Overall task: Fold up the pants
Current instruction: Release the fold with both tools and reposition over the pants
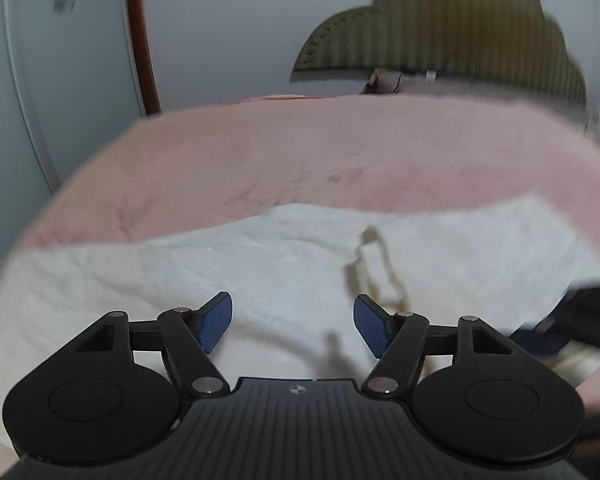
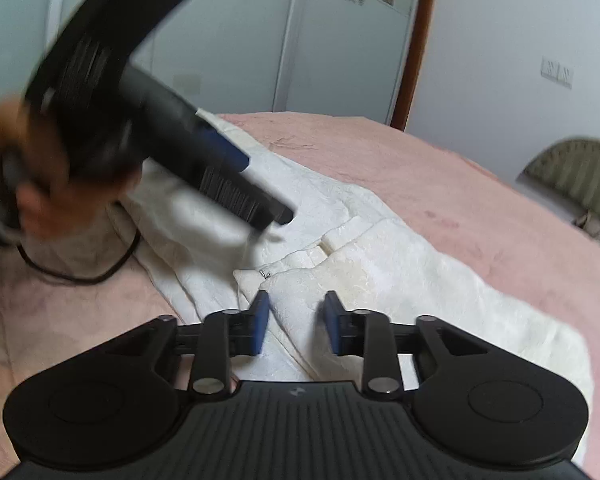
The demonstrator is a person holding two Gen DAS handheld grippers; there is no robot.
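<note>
White textured pants lie spread across a pink bed cover. In the left wrist view my left gripper hovers over the cloth, jaws wide apart with nothing between the blue pads; a belt loop sits just ahead of it. In the right wrist view the same left gripper is a blurred shape held by a hand above the pants. My right gripper is low over the waist area, its pads a little apart on either side of a fold ridge and not pressing on it.
A black cable trails over the cover on the left. An olive striped cushion stands beyond the bed. Pale wardrobe doors and a wooden frame line the wall behind.
</note>
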